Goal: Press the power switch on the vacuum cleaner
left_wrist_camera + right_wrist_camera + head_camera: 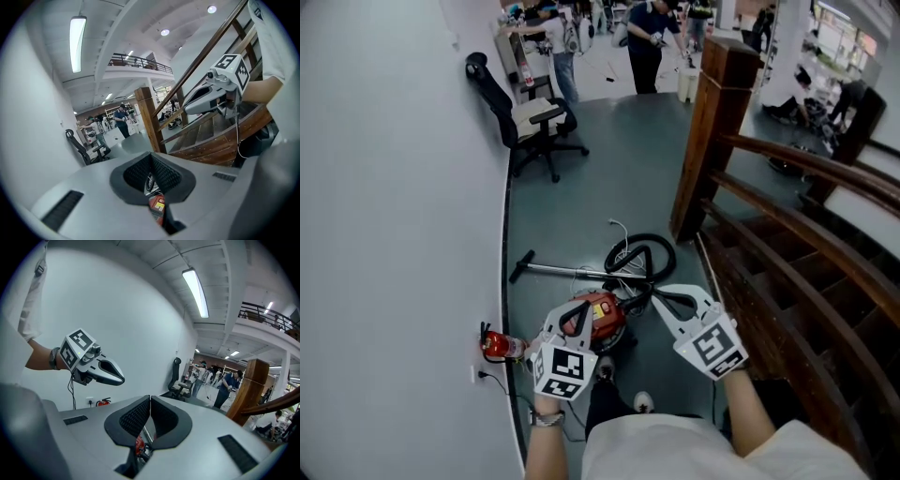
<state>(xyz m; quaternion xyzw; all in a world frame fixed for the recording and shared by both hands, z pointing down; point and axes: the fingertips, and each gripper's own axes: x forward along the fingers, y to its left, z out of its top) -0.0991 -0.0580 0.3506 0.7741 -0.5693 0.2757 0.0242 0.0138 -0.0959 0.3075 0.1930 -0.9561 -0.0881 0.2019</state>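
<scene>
The red canister vacuum cleaner lies on the grey floor, its black hose looped beyond it and its metal wand stretched left. Its power switch cannot be made out. My left gripper hangs above the canister's left side, jaws shut and empty. My right gripper is held just right of the canister, also shut with nothing in it. In the left gripper view the closed tips meet, and a bit of the red vacuum shows below them. The right gripper view shows its own shut tips.
A white wall runs along the left, with a red fire extinguisher and a socket at its foot. A black office chair stands further along. A wooden newel post and stair railing fill the right. Several people stand far back.
</scene>
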